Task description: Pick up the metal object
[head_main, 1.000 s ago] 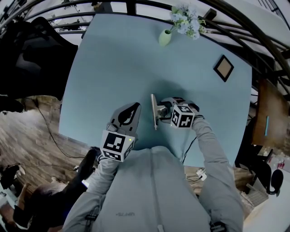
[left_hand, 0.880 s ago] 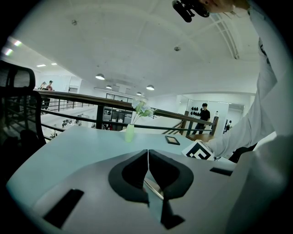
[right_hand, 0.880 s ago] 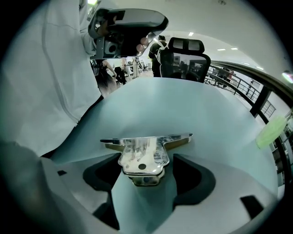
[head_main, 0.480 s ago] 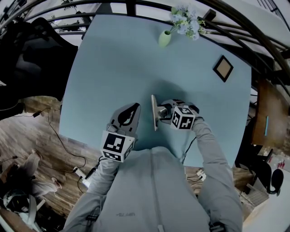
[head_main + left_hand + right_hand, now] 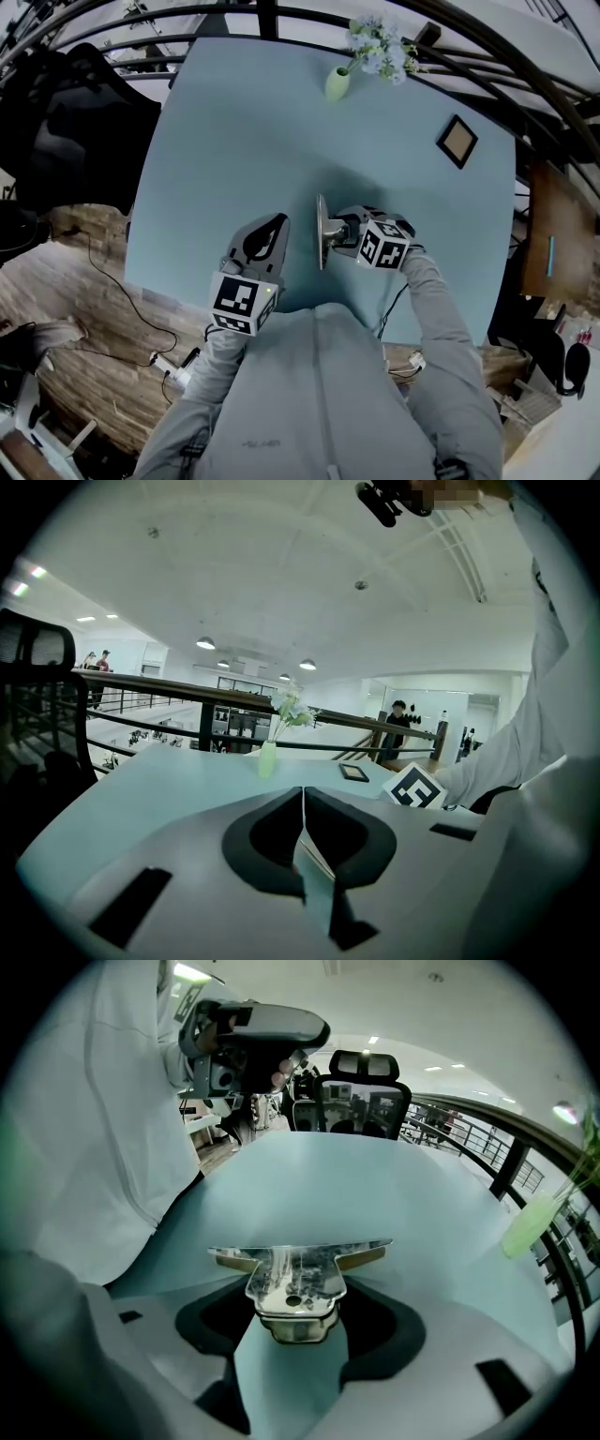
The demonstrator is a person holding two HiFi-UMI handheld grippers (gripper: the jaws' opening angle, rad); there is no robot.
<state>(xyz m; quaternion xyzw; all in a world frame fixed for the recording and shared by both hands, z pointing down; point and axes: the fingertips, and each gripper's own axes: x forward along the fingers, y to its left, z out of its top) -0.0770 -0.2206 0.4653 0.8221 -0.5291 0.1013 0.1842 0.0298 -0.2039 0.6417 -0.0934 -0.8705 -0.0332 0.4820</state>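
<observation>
Because the job is to lift the metal object, the right hand-held gripper has its jaws round the thick stub at the back of it. The jaws have just been closing, and now they look to be pinching that stub from both sides. I think the stub is the best place to hold, since the shiny flat plate is too thin and wide to grab. The object is near the close edge of the tabletop, between the two grippers, with its plate standing on edge. I cannot tell if it has left the tabletop yet. The left hand-held gripper has its jaws pressed together with nothing in them. It seems to wait, as one hand is enough.
</observation>
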